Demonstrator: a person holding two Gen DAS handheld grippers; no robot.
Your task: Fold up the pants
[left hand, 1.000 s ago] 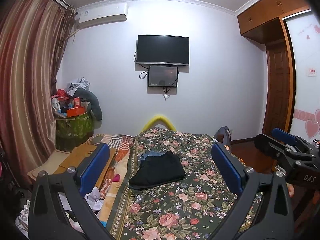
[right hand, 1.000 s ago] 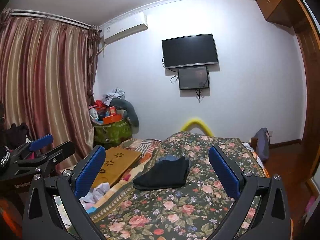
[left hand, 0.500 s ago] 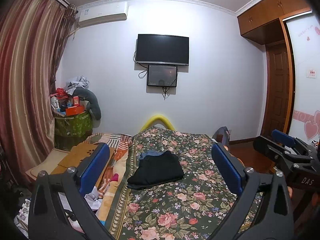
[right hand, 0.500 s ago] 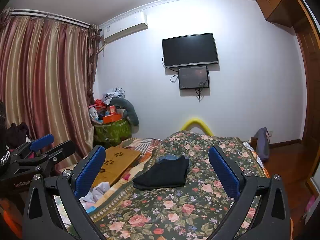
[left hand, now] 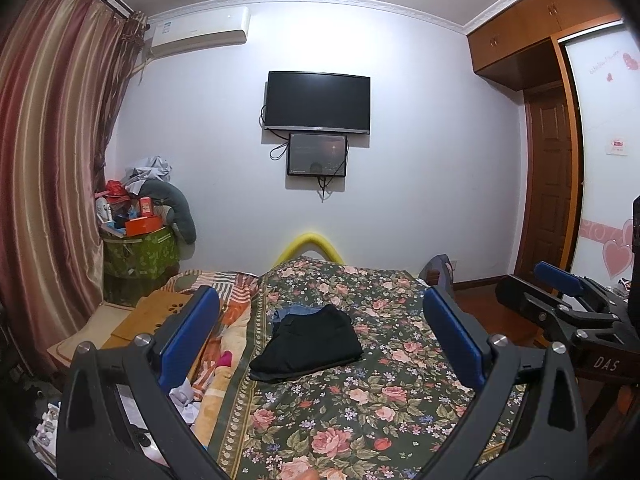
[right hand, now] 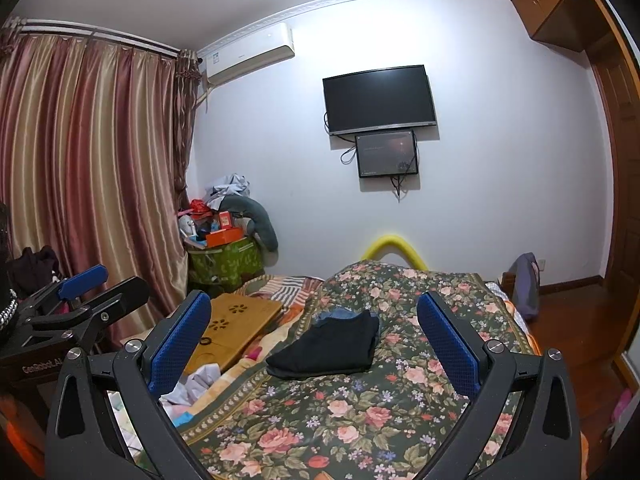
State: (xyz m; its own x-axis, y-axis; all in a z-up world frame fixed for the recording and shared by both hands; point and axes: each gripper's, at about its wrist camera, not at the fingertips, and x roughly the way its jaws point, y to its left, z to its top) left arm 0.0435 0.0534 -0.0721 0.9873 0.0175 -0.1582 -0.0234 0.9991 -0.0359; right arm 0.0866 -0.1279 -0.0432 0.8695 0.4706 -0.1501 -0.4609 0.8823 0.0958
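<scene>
Nearest the left wrist camera, the left gripper (left hand: 320,332) has its black arms and blue-padded fingers (left hand: 188,332) spread wide, holding nothing and touching nothing. The right gripper (right hand: 314,336) is likewise spread to full width and empty, raised above the near end of the bed; it also shows at the right edge of the left wrist view, well apart from the other.

Beneath and beyond both lies the dark green bedspread printed with pink roses (left hand: 360,412). On it, toward the left of its middle, rests the black pair of pants folded into a flat rectangle (left hand: 310,344), clear of either gripper. A blue denim garment (left hand: 294,312) peeks out from under its far edge. Left of the bedspread sits a tan wooden lap tray with cut-out flower holes (right hand: 236,328).

Farther back, a yellow foam arch (left hand: 308,242) rises behind the bed, and a black flat-screen television (left hand: 318,104) hangs on the white wall.
</scene>
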